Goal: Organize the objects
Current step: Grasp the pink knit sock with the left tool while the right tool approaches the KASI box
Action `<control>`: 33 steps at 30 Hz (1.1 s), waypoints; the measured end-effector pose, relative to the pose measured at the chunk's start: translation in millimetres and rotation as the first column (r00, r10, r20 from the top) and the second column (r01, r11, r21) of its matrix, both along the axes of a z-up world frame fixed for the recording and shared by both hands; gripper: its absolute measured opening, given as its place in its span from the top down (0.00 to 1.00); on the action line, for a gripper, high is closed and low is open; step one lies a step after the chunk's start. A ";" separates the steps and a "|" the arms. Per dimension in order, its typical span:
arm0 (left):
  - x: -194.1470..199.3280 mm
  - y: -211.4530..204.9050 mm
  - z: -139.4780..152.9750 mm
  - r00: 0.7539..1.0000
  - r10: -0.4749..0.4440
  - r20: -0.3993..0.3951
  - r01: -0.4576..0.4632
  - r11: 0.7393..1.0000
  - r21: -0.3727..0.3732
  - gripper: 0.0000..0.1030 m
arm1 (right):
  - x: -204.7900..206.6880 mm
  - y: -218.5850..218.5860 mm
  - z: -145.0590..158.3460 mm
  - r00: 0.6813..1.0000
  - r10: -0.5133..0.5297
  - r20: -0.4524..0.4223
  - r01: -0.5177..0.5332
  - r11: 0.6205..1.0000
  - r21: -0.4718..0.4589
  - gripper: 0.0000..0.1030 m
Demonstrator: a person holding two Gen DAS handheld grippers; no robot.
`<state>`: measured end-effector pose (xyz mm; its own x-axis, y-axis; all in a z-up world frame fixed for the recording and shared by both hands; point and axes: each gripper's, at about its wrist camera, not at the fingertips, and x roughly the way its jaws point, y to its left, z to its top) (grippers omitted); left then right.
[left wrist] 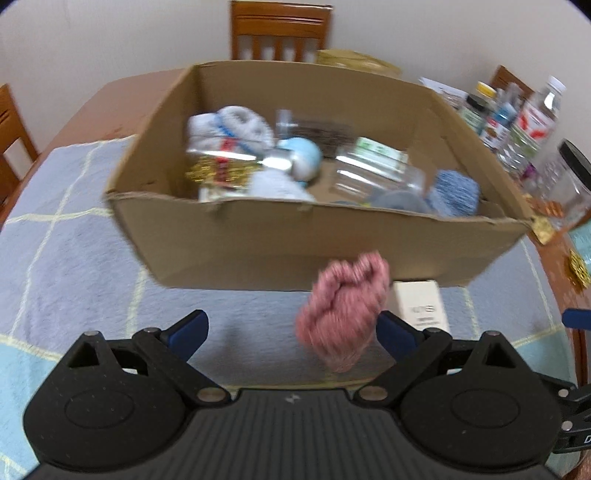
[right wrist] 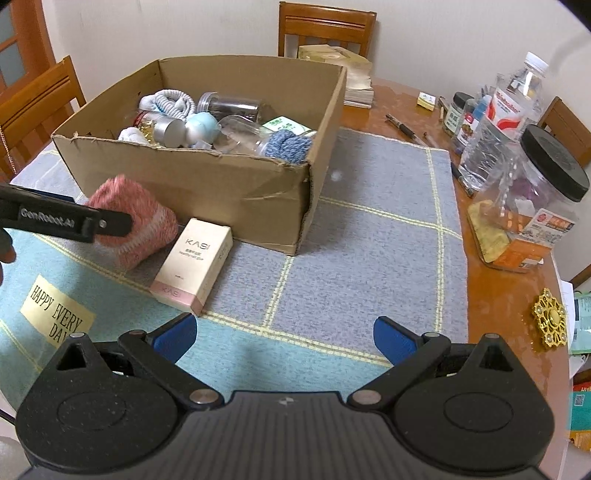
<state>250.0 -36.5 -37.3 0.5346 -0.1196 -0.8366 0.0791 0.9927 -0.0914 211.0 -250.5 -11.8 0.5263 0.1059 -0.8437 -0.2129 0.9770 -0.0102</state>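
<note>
Your left gripper point(left wrist: 291, 328) has its jaws spread wide; the pink knitted bundle point(left wrist: 343, 314) sits against its right-hand blue pad point(left wrist: 395, 334), and because that view is blurred you cannot tell whether the pad merely touches it or it hangs loose. Seen from the right wrist, the bundle point(right wrist: 135, 225) lies on the cloth point(right wrist: 369, 229) just before the near wall of the cardboard box point(right wrist: 207, 192), partly behind the left gripper's black arm, which reads "Gen.Robot.AI". Your right gripper point(right wrist: 284, 338) is also wide open and holds nothing, hovering over bare cloth. The clearest room lies to the right of the box, where the checked cloth runs free up to its edge and the wooden worktop point(right wrist: 491, 295) begins. Beyond that edge stand a black-lidded plastic jar point(right wrist: 543, 192), water bottles point(right wrist: 513, 107) and small containers, with a gold ornament point(right wrist: 550, 323) nearer you. The box's near rim is torn and dented at its right corner; inside lie jars, a blue knitted piece point(right wrist: 288, 146) and rolled white socks point(right wrist: 170, 101). A cream carton point(right wrist: 195, 264) marked "KASI" lies tilted just beside the pink bundle, touching the box's front. A yellow patch on the cloth reads "HAPPY EVERY DA", with the rest cut off. Wooden chairs point(right wrist: 327, 27) ring the far side.
</note>
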 end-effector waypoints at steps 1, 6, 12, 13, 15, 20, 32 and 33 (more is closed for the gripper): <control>-0.2 4.1 -0.3 1.000 0.011 0.000 -0.011 1.000 0.001 0.06 | 0.8 1.9 -0.1 1.000 0.003 -0.001 -0.003 1.000 0.001 0.00; -1.1 25.0 -0.7 0.998 0.056 -0.007 -0.056 0.998 0.000 0.06 | 5.4 10.6 -1.2 1.000 0.017 -0.007 -0.017 1.000 0.008 0.00; -2.7 33.7 3.6 1.000 0.026 0.002 -0.026 1.000 0.008 0.06 | 14.7 24.5 -8.3 1.000 0.023 -0.020 -0.023 0.999 0.025 0.00; -2.8 34.9 4.5 1.000 0.020 0.003 -0.020 1.000 0.010 0.06 | 16.7 27.4 -9.8 0.999 0.024 -0.022 -0.024 0.999 0.030 0.00; -2.1 38.1 5.4 1.000 0.008 0.002 -0.008 1.000 0.014 0.06 | 21.2 33.6 -12.8 0.999 0.027 -0.025 -0.026 0.999 0.040 0.00; 0.4 45.8 6.2 1.000 -0.021 -0.002 0.021 1.000 0.021 0.06 | 32.9 53.9 -24.2 0.999 0.035 -0.040 -0.032 0.998 0.060 0.00; 1.9 48.8 -1.2 0.992 -0.125 0.005 0.125 0.992 -0.020 0.06 | 47.4 62.2 -45.1 0.997 -0.023 -0.074 0.025 0.999 0.026 0.00; 1.7 45.9 -1.6 0.990 -0.142 0.007 0.142 0.990 -0.018 0.06 | 47.3 58.5 -45.5 0.996 -0.034 -0.079 0.036 0.999 0.023 0.00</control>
